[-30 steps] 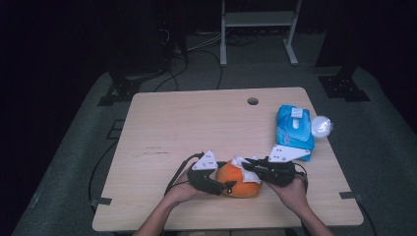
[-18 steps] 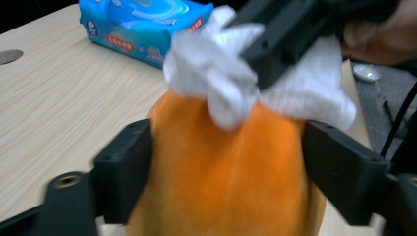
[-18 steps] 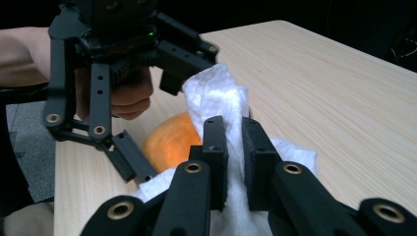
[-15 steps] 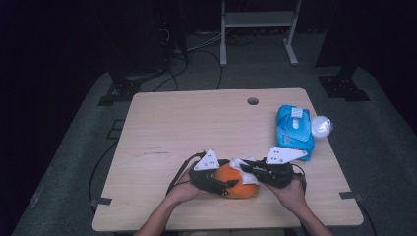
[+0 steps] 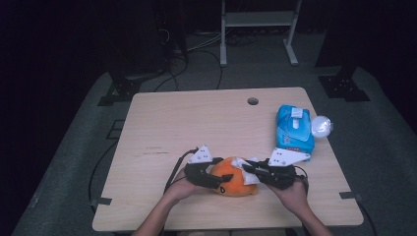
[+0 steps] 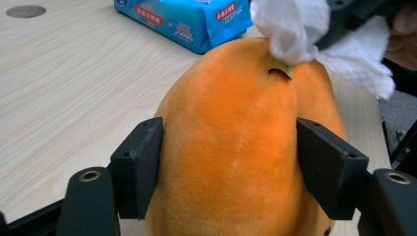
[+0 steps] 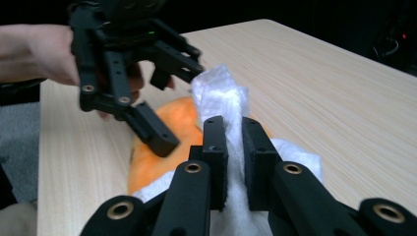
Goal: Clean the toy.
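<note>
Now my left gripper [image 6: 228, 162] has just squeezed in a little on the orange plush toy [image 6: 236, 147] — its two black jaws press on the toy's soft sides, one on each side. So I am holding the toy, and it sits on the wooden table [image 5: 196, 123] near my edge, right between my two hands.

My right gripper [image 7: 235, 142] is clamped tight on a white wipe [image 7: 219, 96]. The wipe sticks up between the jaws, and from the left gripper view I can see it touching the top of the toy, by the little stem.

In the high view the right gripper looks a bit closer in over the toy than it did a moment ago — the wipe now lies on the orange top. I think that means the toy is held steady enough, so I can rub it clean with the wipe next.

The blue pack of wipes [image 5: 294, 129] lies farther back on the right side of the table, with a small white round thing [image 5: 322, 126] just beside it.
</note>
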Motion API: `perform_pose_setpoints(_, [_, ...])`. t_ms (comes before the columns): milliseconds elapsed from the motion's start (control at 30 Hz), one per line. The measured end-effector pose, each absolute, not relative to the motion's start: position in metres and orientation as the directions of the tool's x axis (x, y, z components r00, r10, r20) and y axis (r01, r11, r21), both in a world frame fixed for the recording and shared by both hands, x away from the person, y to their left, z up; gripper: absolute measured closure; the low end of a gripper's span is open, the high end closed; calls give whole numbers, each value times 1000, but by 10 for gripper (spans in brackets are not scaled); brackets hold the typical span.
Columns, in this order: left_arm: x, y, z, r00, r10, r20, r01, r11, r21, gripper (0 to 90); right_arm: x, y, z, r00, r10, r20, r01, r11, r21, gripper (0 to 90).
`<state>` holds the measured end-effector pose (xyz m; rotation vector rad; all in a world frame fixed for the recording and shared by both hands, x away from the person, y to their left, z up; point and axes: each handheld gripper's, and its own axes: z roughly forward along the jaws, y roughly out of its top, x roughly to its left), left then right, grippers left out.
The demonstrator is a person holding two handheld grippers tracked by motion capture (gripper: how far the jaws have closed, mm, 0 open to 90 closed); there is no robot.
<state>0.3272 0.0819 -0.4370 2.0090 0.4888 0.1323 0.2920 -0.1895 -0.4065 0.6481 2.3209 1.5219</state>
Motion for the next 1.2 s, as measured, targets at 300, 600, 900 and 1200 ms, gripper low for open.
perform_pose_setpoints(300, [327, 85, -439, 905, 405, -130, 295, -379, 877, 303, 305, -213, -419, -811, 583, 49, 290, 327, 899, 816])
perform_pose_setpoints(600, [323, 80, -438, 912, 391, -120, 280, -381, 881, 283, 305, -211, -410, -835, 536, 123, 291, 241, 926, 816])
perform_pose_setpoints(900, [311, 68, -434, 932, 357, -60, 216, -415, 884, 262, 305, -195, -410, -861, 494, 121, 282, 266, 922, 816])
perform_pose_setpoints(1200, [313, 71, -434, 930, 362, -58, 218, -417, 883, 265, 308, -213, -415, -836, 523, 165, 342, 262, 902, 816])
